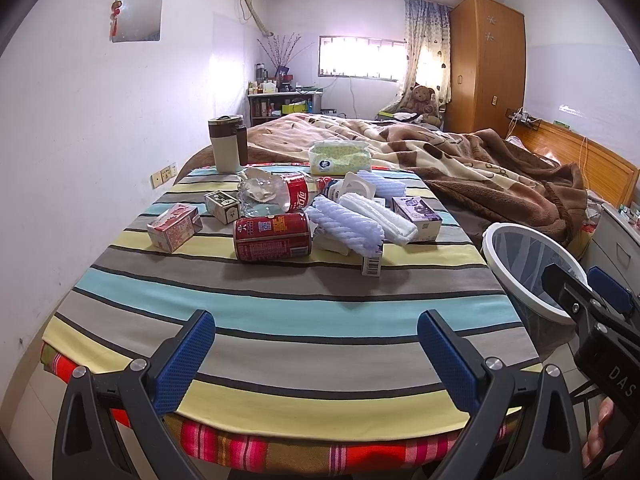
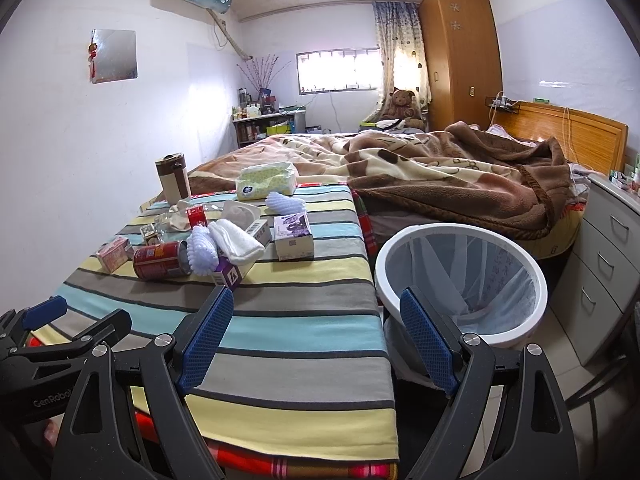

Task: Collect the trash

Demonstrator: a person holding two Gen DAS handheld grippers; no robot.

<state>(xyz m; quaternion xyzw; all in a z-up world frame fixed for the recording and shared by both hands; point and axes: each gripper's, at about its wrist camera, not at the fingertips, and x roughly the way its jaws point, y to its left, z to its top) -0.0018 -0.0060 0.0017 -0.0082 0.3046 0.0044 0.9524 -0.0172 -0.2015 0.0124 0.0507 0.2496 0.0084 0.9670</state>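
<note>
Trash lies on the striped table point(image 1: 280, 304): a red can point(image 1: 272, 236) on its side, a crushed clear bottle point(image 1: 276, 194) with a red label, a pink carton point(image 1: 174, 227), a small box point(image 1: 223, 206), foam sleeves point(image 1: 346, 224) and a purple box point(image 1: 416, 214). The can point(image 2: 160, 260) and purple box point(image 2: 293, 236) also show in the right wrist view. A white bin point(image 2: 460, 272) with a clear liner stands right of the table. My left gripper point(image 1: 316, 356) is open and empty over the table's near edge. My right gripper point(image 2: 316, 340) is open and empty between table and bin.
A brown-and-cream flask point(image 1: 226, 144) and a tissue pack point(image 1: 340, 156) stand at the table's far end. A bed with a brown blanket point(image 1: 460, 164) lies behind. A grey drawer unit point(image 2: 604, 264) stands right of the bin. A wall is on the left.
</note>
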